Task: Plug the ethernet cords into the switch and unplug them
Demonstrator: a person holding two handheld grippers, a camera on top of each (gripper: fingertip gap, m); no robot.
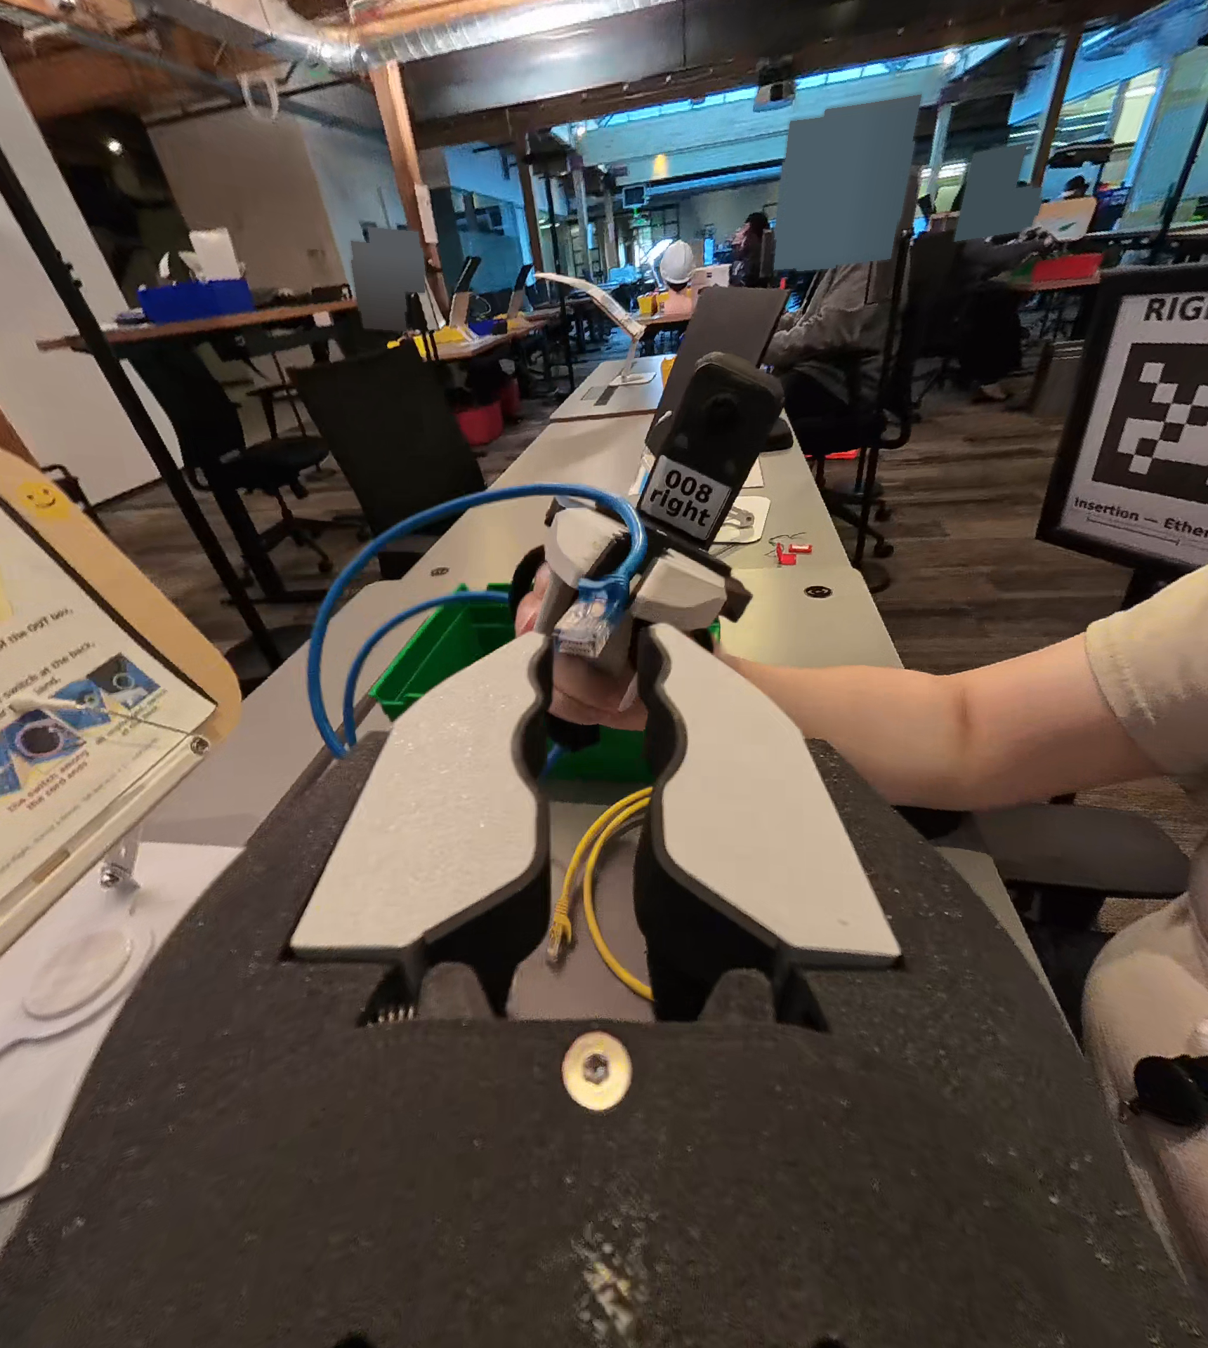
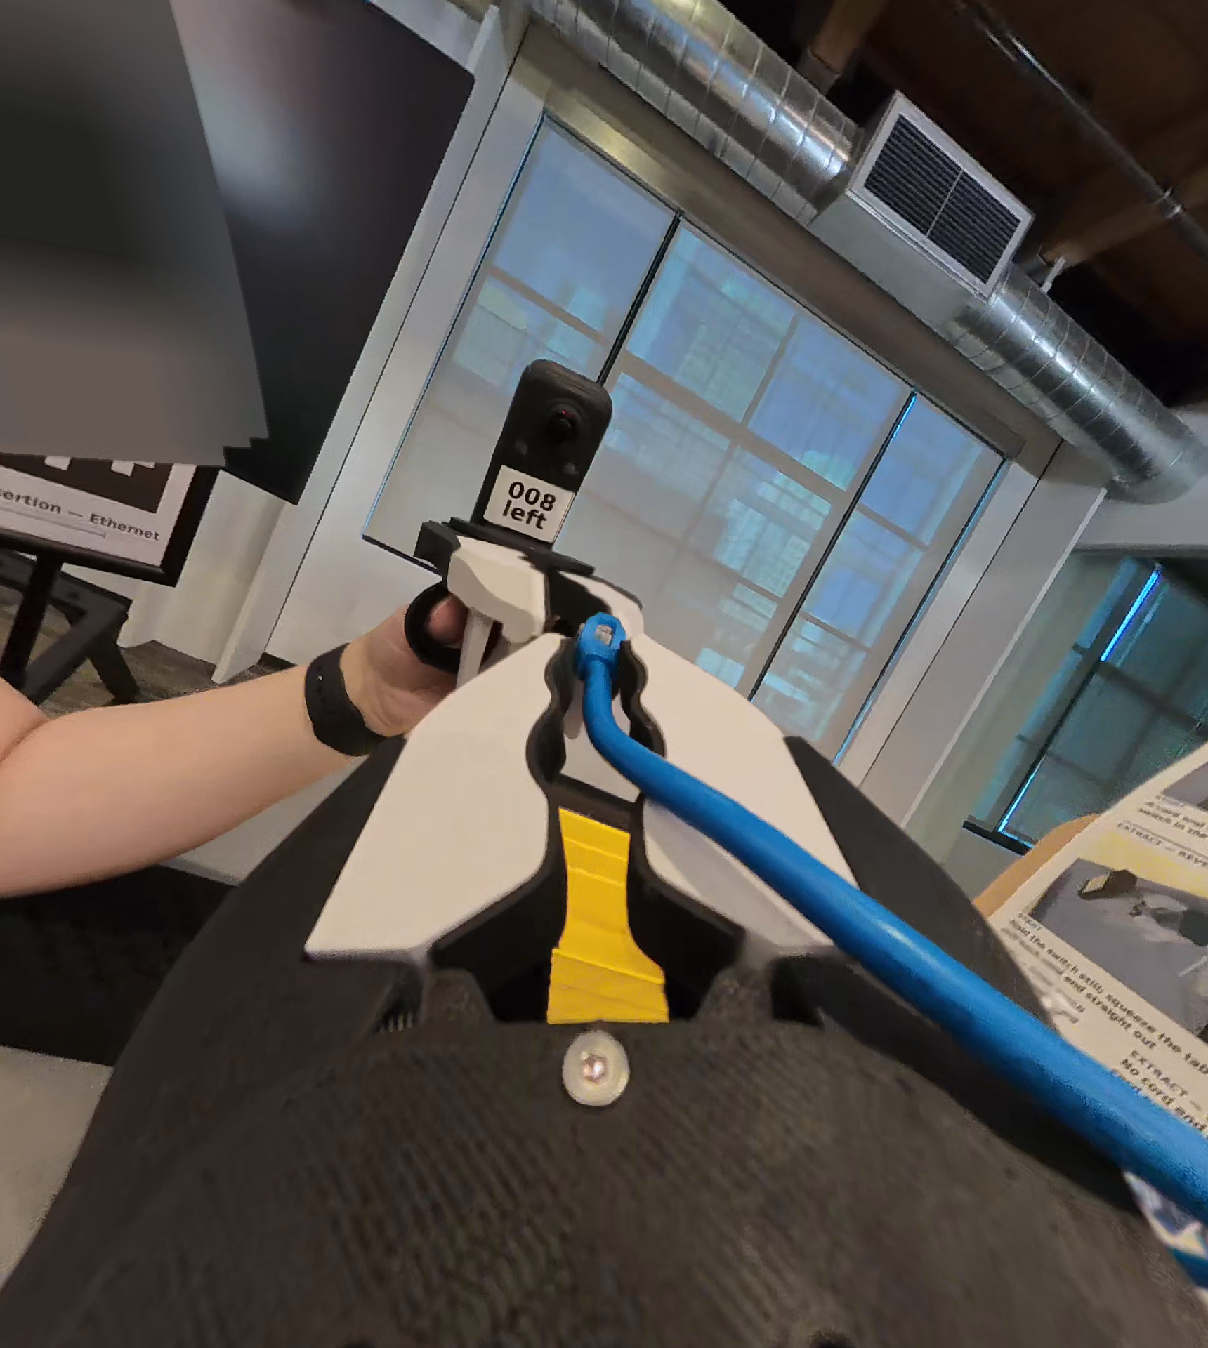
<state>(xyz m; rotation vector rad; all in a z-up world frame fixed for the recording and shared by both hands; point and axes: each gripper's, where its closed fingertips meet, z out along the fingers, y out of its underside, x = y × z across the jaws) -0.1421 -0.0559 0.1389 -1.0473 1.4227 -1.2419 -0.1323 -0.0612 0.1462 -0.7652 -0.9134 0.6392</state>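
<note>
Where blue cord (image 2: 842, 926) exits frame: unseen.

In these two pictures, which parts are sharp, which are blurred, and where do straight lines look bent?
Left wrist view: the blue cable's plug and the yellow cable are sharp; the poster at the left edge is smeared, and the long table splays outward. Right wrist view: the blue cable softens toward the lower right corner; the window frame leans and curves.

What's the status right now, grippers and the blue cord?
Right gripper clamped on blue ethernet cord just behind its plug. Left gripper open, empty. Yellow cord loose on table. Switch not in sight.
</note>
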